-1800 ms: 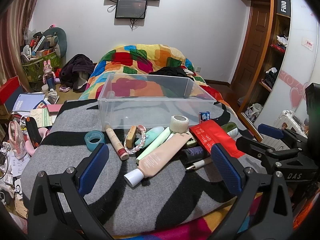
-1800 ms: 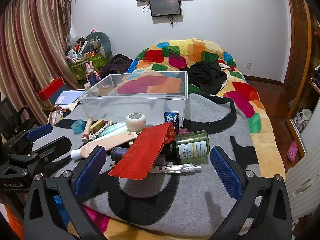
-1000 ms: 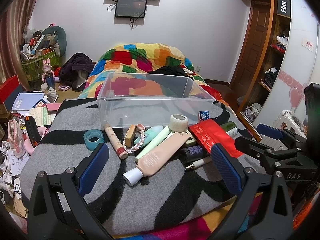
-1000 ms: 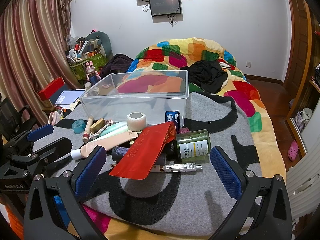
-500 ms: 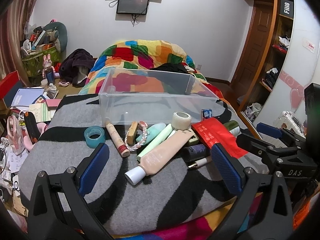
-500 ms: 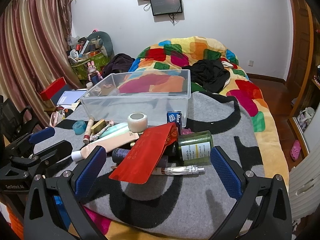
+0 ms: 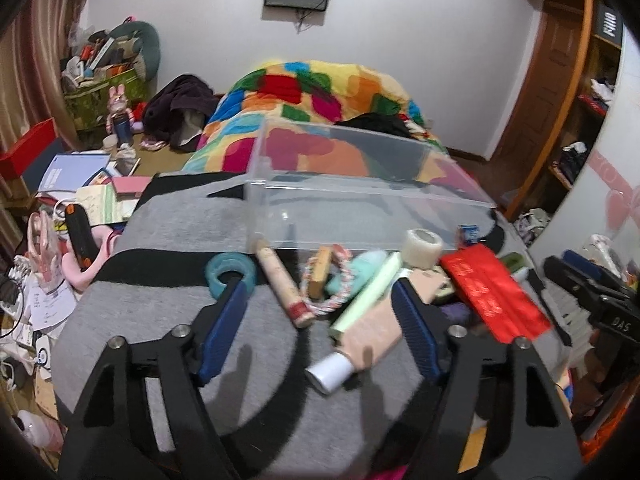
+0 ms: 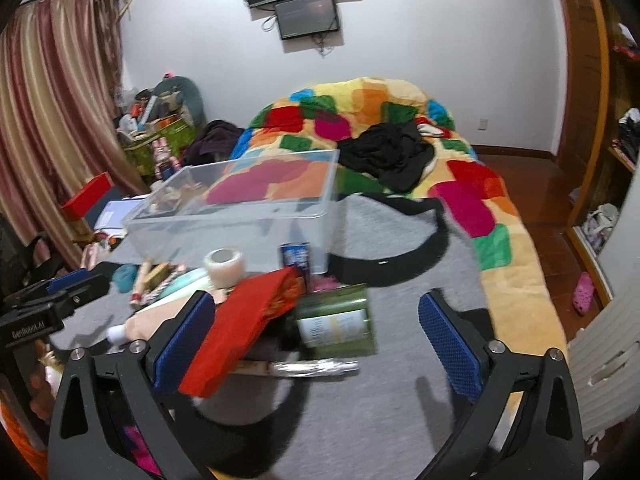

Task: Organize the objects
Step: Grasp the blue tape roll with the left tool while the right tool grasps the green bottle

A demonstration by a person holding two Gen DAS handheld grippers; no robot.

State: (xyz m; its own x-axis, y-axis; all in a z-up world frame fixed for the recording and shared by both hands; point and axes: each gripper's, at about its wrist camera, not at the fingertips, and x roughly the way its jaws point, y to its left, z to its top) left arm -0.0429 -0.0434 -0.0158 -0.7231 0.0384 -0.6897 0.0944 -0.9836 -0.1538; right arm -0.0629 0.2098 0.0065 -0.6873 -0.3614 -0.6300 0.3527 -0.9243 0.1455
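A clear plastic bin [image 7: 360,216] [image 8: 240,220] stands on the grey blanket [image 7: 160,320]. In front of it lies a pile: teal tape ring [image 7: 230,276], tan stick [image 7: 280,284], beaded bracelet [image 7: 324,304], pale green tube [image 7: 368,296], peach tube [image 7: 372,332], white tape roll [image 7: 423,242] [image 8: 224,262], red packet [image 7: 492,292] [image 8: 244,328], green jar [image 8: 336,320], clear pen [image 8: 312,367]. My left gripper [image 7: 320,328] is open, low over the tan stick and tubes. My right gripper [image 8: 316,340] is open, over the red packet and green jar.
A colourful quilt [image 8: 380,120] and black clothes [image 8: 388,152] lie behind the bin. Papers, boxes and clutter [image 7: 80,200] cover the floor at left. A wooden shelf unit [image 7: 580,100] stands at right. The blanket's front edge is near both grippers.
Both grippers have moved forward and down toward the pile, so the objects look larger and lie between the fingers. Both stay open. The objects have not moved.
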